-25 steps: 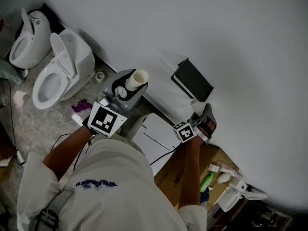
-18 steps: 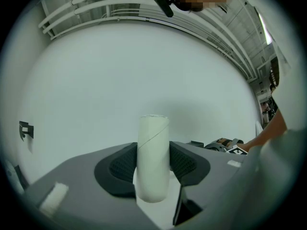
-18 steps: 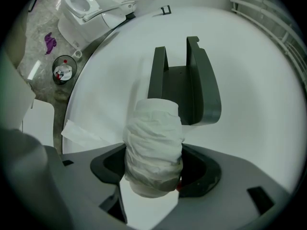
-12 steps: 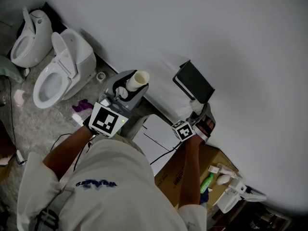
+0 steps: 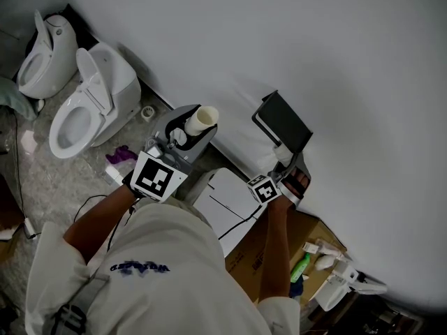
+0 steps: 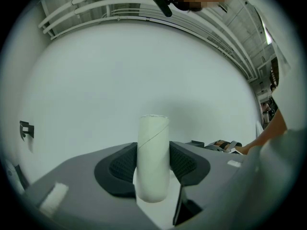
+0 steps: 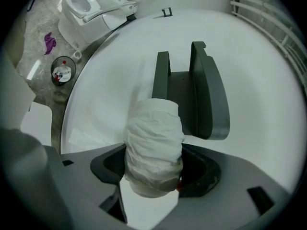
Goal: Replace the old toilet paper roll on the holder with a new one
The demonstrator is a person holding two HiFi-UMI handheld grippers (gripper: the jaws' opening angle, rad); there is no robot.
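My left gripper [image 6: 153, 166] is shut on an empty cream cardboard tube [image 6: 153, 157], which stands upright between the pads in front of the bare white wall. In the head view the tube [image 5: 201, 119] sticks out of the left gripper [image 5: 187, 132] at mid-left. My right gripper [image 7: 154, 170] is shut on a crumpled white toilet paper roll [image 7: 154, 147]. It is held just below the dark grey wall holder [image 7: 192, 87], whose lid is swung up. The holder [image 5: 282, 120] sits on the wall above the right gripper [image 5: 292, 167].
Two white toilets [image 5: 91, 107] [image 5: 42, 51] stand on the floor at the left, with a purple scrap [image 5: 117, 155] and a small tape roll [image 5: 147, 112] near them. A white board [image 5: 223, 194] and an open cardboard box [image 5: 258, 257] lie below the grippers.
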